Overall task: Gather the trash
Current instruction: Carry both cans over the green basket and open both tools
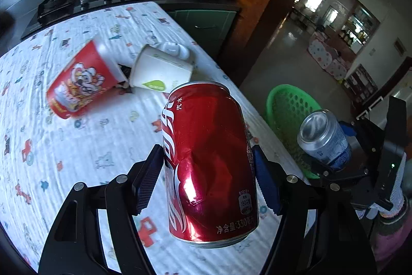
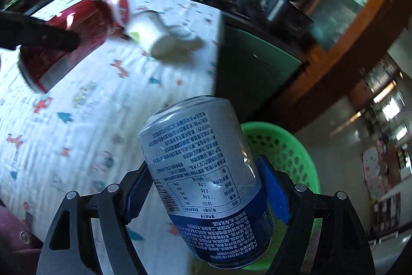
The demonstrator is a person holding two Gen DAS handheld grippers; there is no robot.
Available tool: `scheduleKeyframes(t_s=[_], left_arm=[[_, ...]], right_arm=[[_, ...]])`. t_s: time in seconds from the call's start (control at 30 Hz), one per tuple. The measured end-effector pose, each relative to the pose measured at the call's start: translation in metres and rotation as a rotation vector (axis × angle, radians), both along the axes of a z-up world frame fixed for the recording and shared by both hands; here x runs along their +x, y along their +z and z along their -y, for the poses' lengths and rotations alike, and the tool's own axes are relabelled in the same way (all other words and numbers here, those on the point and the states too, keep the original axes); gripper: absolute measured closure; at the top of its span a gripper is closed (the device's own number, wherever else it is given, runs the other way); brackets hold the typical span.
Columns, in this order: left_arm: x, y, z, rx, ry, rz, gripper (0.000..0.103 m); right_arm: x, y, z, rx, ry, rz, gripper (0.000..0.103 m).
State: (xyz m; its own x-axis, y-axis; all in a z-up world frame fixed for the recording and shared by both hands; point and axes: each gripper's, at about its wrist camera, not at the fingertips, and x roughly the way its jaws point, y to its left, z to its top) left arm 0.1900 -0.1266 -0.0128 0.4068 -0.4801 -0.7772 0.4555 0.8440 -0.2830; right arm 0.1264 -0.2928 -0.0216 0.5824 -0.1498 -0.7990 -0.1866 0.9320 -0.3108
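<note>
Your right gripper [image 2: 206, 187] has its jaws closed on the silver and blue can [image 2: 206, 179], gripped across its body with the long axis tilted, the top end leaning up and away from you. Directly beyond and below that can sits the green basket [image 2: 296, 159], its open mouth partly hidden by the can, so this hand is the nearer one to the drop. Judging by that overlap, you only need to carry the can a little forward and right before letting go.

Your left gripper [image 1: 207, 179] has its jaws clamped on the dented red can [image 1: 208, 161], held roughly upright above the table [image 1: 77, 159]. From there the basket lies off to the right, past the table edge, well apart from the red can.

Farther back on the table, a red paper cup [image 1: 79, 84] and a white paper cup [image 1: 159, 71] lie on their sides, touching, not yet collected.
</note>
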Motion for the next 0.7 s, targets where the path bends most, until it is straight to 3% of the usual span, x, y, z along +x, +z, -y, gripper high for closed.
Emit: scheduleKeyframes(t_s=[0.27, 0.43, 0.7], left_arm=[[-0.010, -0.002, 0.065, 0.004, -0.094, -0.013, 0.035], [-0.013, -0.002, 0.091, 0.006, -0.126, -0.015, 0.035], [-0.015, -0.004, 0.130, 0.017, -0.188, -0.007, 0.035]], right_arm=[[0.001, -0.021, 0.082, 0.058, -0.210, -0.025, 0.027], [0.008, -0.035, 0.127, 0.162, -0.327, -0.031, 0.027], [0.016, -0.050, 0.164, 0.248, -0.427, -0.019, 0.023]])
